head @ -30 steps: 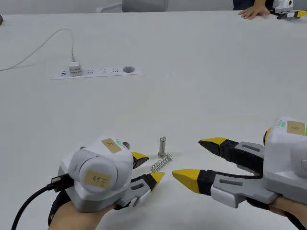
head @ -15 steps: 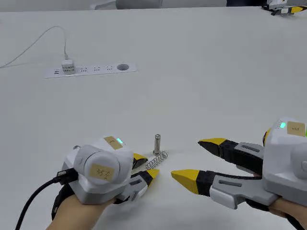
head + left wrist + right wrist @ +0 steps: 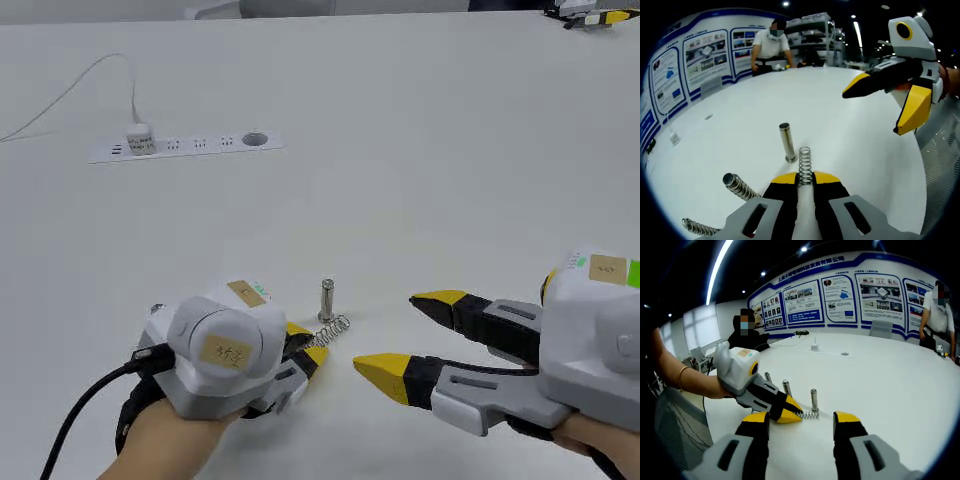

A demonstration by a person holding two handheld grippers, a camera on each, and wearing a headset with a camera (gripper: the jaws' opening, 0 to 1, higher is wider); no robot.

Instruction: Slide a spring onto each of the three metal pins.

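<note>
currently left hand-held gripper (image 3: 799,176) pinches spring (image 3: 804,162) beside pin (image 3: 786,142); tan label (image 3: 225,351) illegible

table (image 3: 450,150) was white | power strip (image 3: 185,146) lay far left | adapter (image 3: 139,138) plugged in, cable (image 3: 132,95) trailing | posters (image 3: 840,292) lined wall

The spring (image 3: 804,161) has its near end hidden between the fingers (image 3: 784,179) of the left gripper (image 3: 799,179).

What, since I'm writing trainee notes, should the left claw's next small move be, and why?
Probably lift the small coiled steel spring, pinched at one end by the left claw, and bring its free end over the top of the bare upright metal pin: the spring sits low beside the pin's base.
</note>
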